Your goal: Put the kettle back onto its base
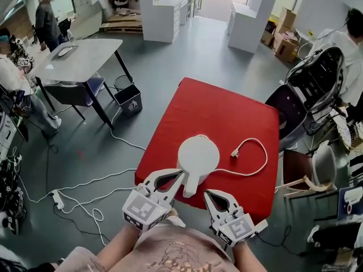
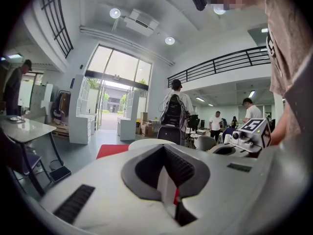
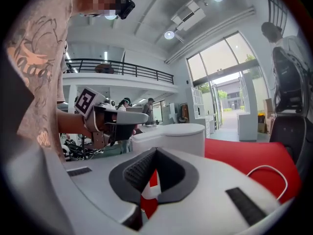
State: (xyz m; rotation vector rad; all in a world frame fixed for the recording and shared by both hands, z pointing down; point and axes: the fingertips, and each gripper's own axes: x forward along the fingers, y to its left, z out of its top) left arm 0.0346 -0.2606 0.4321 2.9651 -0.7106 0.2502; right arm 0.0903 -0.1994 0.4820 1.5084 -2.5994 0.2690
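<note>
Risk: L hand-held gripper [image 1: 182, 174] & R hand-held gripper [image 1: 207, 193] pressed together, empty; you may bump kettle [image 1: 198, 154] by handle [image 1: 190, 187], tipping it.

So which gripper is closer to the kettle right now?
Left. The left gripper is right at the kettle's near edge, beside its handle; the right gripper sits a little back, right of the handle.

The person wears a light pinkish-brown shirt [image 1: 170, 249] with a brown drawing on it, and the left gripper [image 1: 177, 177] and right gripper [image 1: 208, 193] are white with dark grey insides, each with a cube [image 1: 144, 208] of black-and-white squares.
</note>
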